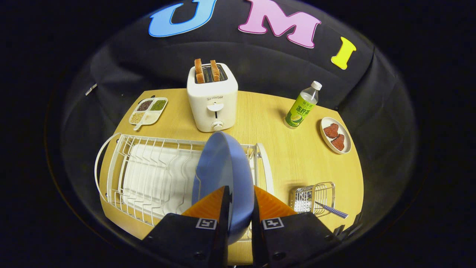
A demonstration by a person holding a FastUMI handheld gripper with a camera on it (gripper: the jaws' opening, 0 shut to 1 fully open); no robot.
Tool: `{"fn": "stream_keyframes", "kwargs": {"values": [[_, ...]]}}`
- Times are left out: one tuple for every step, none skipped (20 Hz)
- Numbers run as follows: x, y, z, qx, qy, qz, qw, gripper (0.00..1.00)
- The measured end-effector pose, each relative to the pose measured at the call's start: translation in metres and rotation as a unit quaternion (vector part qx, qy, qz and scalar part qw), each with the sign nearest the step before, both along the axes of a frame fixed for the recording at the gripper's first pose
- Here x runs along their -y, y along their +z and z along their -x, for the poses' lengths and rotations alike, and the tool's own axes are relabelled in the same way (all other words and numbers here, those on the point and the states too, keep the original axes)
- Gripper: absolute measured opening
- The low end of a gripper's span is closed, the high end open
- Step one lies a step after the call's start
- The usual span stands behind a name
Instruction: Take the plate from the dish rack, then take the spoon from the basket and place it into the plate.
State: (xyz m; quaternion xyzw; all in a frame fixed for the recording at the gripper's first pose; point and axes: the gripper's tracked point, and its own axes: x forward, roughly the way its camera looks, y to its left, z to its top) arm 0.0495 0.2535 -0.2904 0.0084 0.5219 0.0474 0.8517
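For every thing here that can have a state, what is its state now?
Gripper: shut on the blue plate.
Blue plate: on edge, between the fingers, over the white wire dish rack.
White toaster: two toast slices sticking up.
Green-label plastic bottle: upright, capped.
Checked-handle spoon: in the small metal basket.

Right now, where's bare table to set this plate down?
The hand-held gripper is shut on the plate, upright over the rack. Widest bare patch: right of the rack, between toaster, bottle, meat dish and basket. A narrower strip runs between rack and toaster. The rack covers the left side, with a seed tray behind it.
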Motion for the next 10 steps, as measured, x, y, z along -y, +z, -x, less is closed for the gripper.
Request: {"fn": "stream_keyframes", "kwargs": {"values": [[-0.003,0.0,-0.002,0.0,0.011,0.015,1.0,0.29],[-0.004,0.004,-0.006,0.004,0.02,0.028,0.999,0.29],[-0.003,0.01,-0.013,0.013,0.029,0.039,0.999,0.29],[-0.002,0.016,-0.022,0.024,0.035,0.047,0.998,0.29],[0.0,0.021,-0.027,0.034,0.039,0.053,0.997,0.27],[0.005,0.026,-0.029,0.038,0.038,0.059,0.997,0.26],[0.009,0.029,-0.028,0.042,0.033,0.055,0.997,0.26],[0.011,0.03,-0.026,0.043,0.025,0.041,0.998,0.26],[0.013,0.03,-0.024,0.043,0.014,0.018,0.999,0.26],[0.014,0.031,-0.021,0.04,0.0,-0.009,0.999,0.26]]}}
